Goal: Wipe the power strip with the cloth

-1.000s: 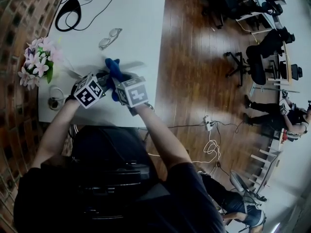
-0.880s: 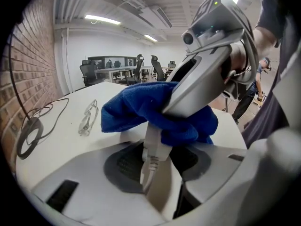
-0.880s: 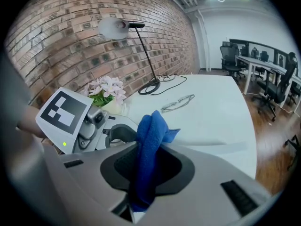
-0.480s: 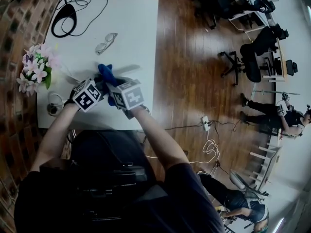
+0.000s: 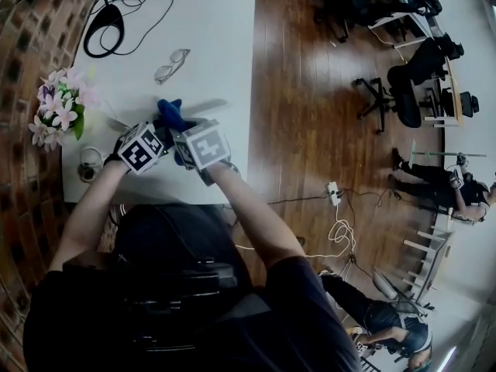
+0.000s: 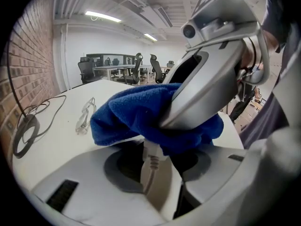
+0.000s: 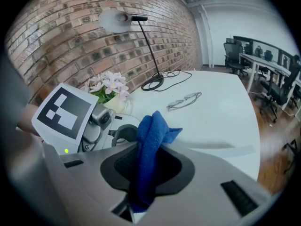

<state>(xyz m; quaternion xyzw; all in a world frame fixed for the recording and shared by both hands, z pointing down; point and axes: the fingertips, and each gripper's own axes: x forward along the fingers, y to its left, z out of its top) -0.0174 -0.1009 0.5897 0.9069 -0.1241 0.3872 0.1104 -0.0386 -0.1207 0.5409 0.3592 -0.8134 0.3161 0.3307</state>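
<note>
The left tool [image 6: 153, 171] clamps the power strip [image 6: 151, 153] at its cord end. The right tool [image 7: 148, 173] pinches the blue cloth [image 7: 150, 135] against it, just ahead. Hard rubbing may twist the strip loose or tug the cloth free.

Fuzzy blue fleece cloth [image 7: 149, 145]; smooth matt white table [image 5: 217, 45] (glossy wooden floor [image 5: 310, 91] beside)

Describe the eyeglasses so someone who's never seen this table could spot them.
On the white table beside the brick wall, look just beyond the blue cloth, away from the person. The eyeglasses lie alone on bare tabletop: thin and clear-rimmed, unlike the bushy pink flowers nearby.
</note>
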